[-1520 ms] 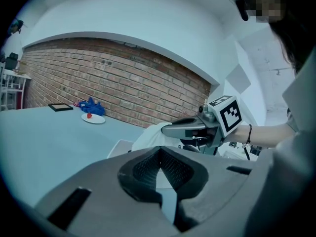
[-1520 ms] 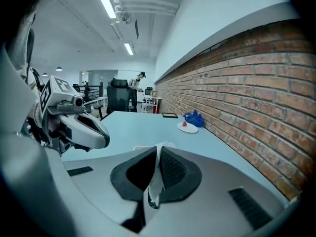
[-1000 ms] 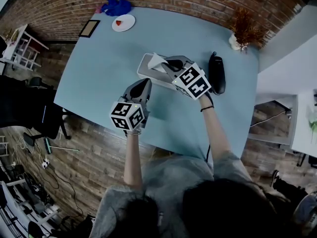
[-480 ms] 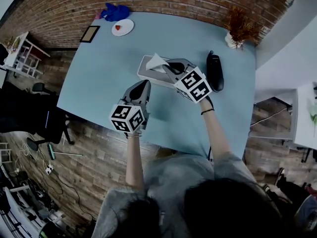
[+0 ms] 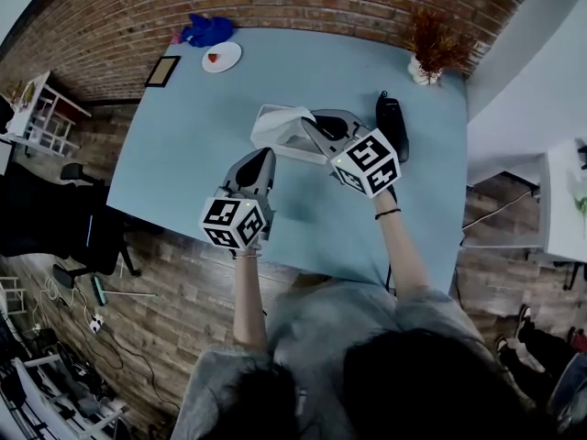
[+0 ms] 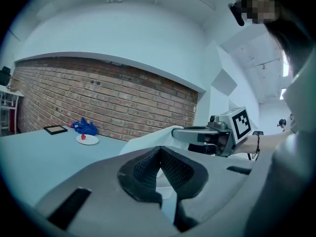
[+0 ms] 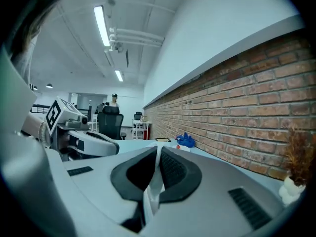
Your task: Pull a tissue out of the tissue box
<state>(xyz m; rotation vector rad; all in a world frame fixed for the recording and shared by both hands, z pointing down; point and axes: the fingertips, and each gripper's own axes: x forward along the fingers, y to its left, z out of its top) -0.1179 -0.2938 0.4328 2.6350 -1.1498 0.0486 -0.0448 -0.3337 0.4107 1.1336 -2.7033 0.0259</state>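
The tissue box (image 5: pixel 275 148) lies in the middle of the light blue table (image 5: pixel 183 145). A white tissue (image 5: pixel 278 124) rises out of its top and spreads over the box's left half. My right gripper (image 5: pixel 315 125) is shut on the tissue's right edge, above the box. In the right gripper view the tissue (image 7: pixel 150 191) hangs pinched between the pads of the right gripper (image 7: pixel 159 147). My left gripper (image 5: pixel 260 158) hovers just in front of the box, jaws together, holding nothing. The left gripper view shows the left gripper (image 6: pixel 159 148) below the lifted tissue (image 6: pixel 147 140) and the right gripper (image 6: pixel 177 131).
A black handset (image 5: pixel 390 126) lies right of the box. A dried plant in a white pot (image 5: pixel 429 51) stands at the far right corner. A white plate (image 5: pixel 222 57), a blue cloth (image 5: pixel 206 30) and a small frame (image 5: pixel 163 70) sit at the far left edge.
The right gripper has risen with the tissue, which now stands further out of the box and spreads wider. The left gripper has lifted a little.
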